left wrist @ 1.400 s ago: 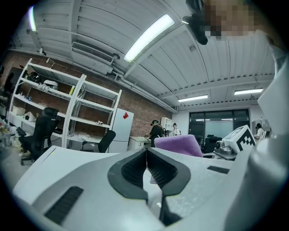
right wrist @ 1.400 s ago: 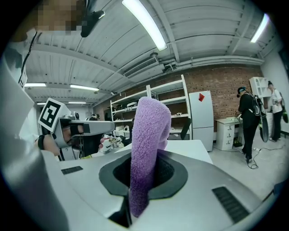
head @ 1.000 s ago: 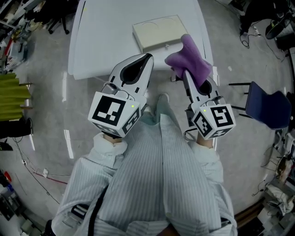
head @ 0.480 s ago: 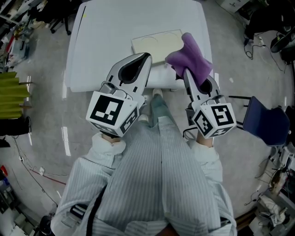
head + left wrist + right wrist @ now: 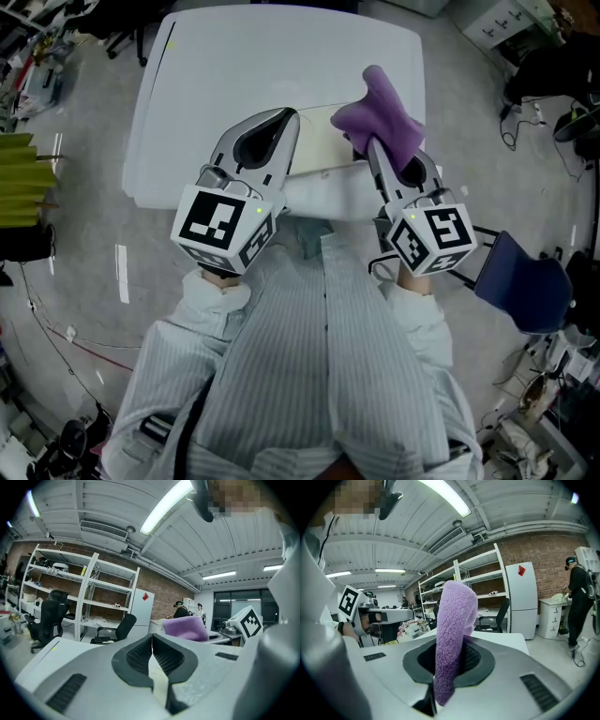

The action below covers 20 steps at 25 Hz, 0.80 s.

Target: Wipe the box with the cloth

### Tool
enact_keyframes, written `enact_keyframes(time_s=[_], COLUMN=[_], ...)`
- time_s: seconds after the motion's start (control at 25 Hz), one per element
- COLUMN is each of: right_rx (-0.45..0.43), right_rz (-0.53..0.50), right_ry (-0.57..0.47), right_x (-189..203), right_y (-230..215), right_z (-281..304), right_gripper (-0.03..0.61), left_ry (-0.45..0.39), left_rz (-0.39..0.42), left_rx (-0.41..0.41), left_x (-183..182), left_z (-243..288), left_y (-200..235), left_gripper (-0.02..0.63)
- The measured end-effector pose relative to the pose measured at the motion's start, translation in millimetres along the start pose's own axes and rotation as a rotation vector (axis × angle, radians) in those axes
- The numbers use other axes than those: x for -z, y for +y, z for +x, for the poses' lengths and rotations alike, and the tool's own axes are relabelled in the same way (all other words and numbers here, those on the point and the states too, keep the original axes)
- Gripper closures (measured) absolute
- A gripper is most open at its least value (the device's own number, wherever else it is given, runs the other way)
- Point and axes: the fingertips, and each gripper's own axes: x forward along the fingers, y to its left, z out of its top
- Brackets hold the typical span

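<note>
Holding both tools out from striped sleeves (image 5: 216, 300) at 6 o'clock, the person has the left claw (image 5: 284, 116) at 11 o'clock pinched fully together with nothing between the jaws. Right claw (image 5: 372, 147) at 1 o'clock is clamped on the purple cloth (image 5: 382, 114), which stands up past the tips and flops toward 12 o'clock. Beyond and below them the flat cream box (image 5: 323, 148) lies at 12 o'clock near the front edge of the white table (image 5: 234, 66), partly covered by both claws; whether cloth and box touch, cannot tell.
</note>
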Motion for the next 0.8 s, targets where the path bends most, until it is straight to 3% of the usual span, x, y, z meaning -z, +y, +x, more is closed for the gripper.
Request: enact_keyframes(time_s=[0.28,0.8], right_rx=[-0.096,-0.243], right_rz=[-0.030,-0.052], right_ry=[0.017,0.053], right_x=[-18.3,-19.5], right_y=[-18.0,-31.0], right_z=[37.6,83.4], right_gripper=[0.534,0.534], left_ry=[0.016,0.064], left_rz=[0.016,-0.012], left_rx=[-0.094,-0.237], left_x=[-5.8,15.1], left_z=[25.4,41.1], left_y=[25.6,61.4], left_gripper=[0.603,0.603])
